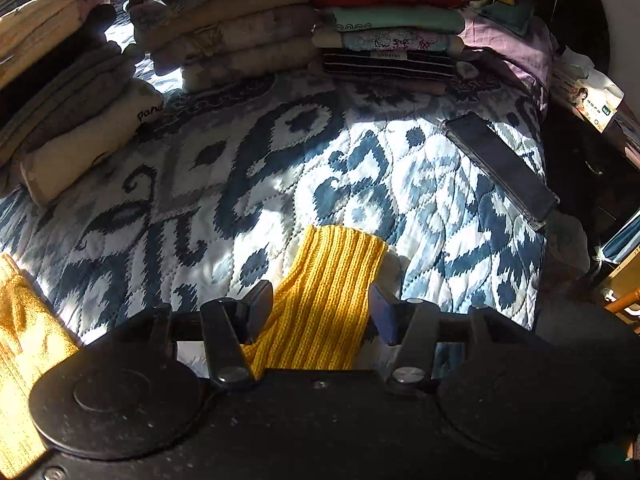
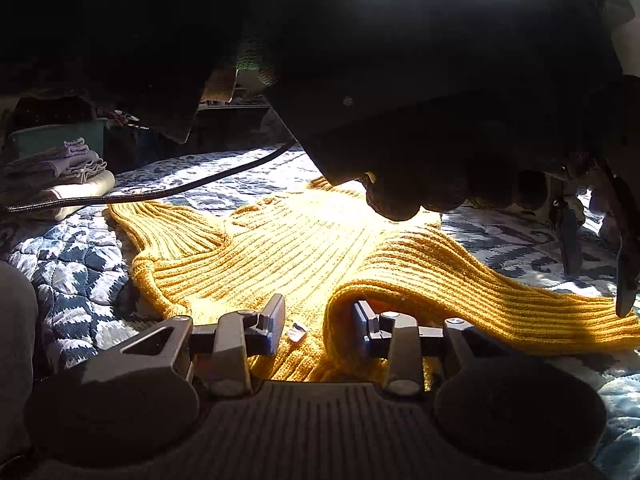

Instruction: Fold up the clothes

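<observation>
A yellow ribbed knit sweater (image 2: 304, 240) lies spread on the blue-and-white quilt (image 2: 80, 264). My right gripper (image 2: 318, 320) is open and low over the sweater's near edge, and a raised fold of the knit curls over its right finger (image 2: 366, 320). In the left wrist view, one yellow sleeve (image 1: 332, 280) lies on the quilt between the fingers of my open left gripper (image 1: 320, 304), its cuff pointing away. More of the sweater (image 1: 24, 340) shows at the far left.
Stacks of folded clothes (image 1: 248, 32) line the back of the bed, with another pile (image 1: 80, 128) at the left. A dark phone (image 1: 500, 168) lies near the quilt's right edge. A black cable (image 2: 160, 194) crosses the quilt, and a gloved hand (image 2: 400, 196) hangs overhead.
</observation>
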Tool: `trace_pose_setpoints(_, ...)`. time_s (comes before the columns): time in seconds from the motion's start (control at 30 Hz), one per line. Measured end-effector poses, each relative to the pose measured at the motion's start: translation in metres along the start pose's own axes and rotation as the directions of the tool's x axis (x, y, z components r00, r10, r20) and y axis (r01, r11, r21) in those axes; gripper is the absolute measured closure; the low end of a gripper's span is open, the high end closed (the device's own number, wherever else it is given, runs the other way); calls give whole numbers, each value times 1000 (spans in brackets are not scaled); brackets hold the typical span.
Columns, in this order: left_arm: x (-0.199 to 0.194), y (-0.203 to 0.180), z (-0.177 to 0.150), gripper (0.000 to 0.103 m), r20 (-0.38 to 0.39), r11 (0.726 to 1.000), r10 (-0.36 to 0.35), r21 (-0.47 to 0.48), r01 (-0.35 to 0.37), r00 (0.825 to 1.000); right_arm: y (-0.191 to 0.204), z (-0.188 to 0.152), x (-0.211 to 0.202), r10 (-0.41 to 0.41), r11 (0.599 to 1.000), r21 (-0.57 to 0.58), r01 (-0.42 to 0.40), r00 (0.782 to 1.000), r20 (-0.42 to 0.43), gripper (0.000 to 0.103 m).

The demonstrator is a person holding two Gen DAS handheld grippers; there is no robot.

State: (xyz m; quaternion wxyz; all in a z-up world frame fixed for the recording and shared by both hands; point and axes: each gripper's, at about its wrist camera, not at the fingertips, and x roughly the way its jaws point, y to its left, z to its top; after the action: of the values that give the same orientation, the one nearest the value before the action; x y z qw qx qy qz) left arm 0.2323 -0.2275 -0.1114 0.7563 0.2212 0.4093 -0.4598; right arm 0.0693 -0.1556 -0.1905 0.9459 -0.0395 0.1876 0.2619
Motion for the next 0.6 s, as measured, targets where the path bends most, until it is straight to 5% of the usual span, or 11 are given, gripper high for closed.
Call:
trace_pose_setpoints(0.1,13,-25,3,53,-35,995,-37,90,39,999,-1,-3,-3,8,1000,-16,-8,1000,0,65)
trace_pose_setpoints(0.23,40,-44,-2,77,-104,974,114,209,-90,988,-3,-4,-7,13,1000,-24,-13,1000,0,65)
trace_pose_setpoints(0.33,31,-40,-7,94,-49,969,172,191,-160,984,-4,-4,-7,13,1000,-19,-13,1000,2,65)
trace_pose_setpoints(0.43,-13,-24,-14,96,87,975,212,45,-217,973,-5,-2,-9,13,1000,-8,-13,1000,5,64)
trace_pose_setpoints(0.53,-89,-3,-42,96,278,952,286,-195,-237,917,-7,-2,-12,15,1000,3,-15,1000,3,62)
trace_pose_setpoints(0.6,-133,10,-73,96,348,906,364,-346,-243,864,-7,-1,-15,15,1000,2,-15,1000,3,62)
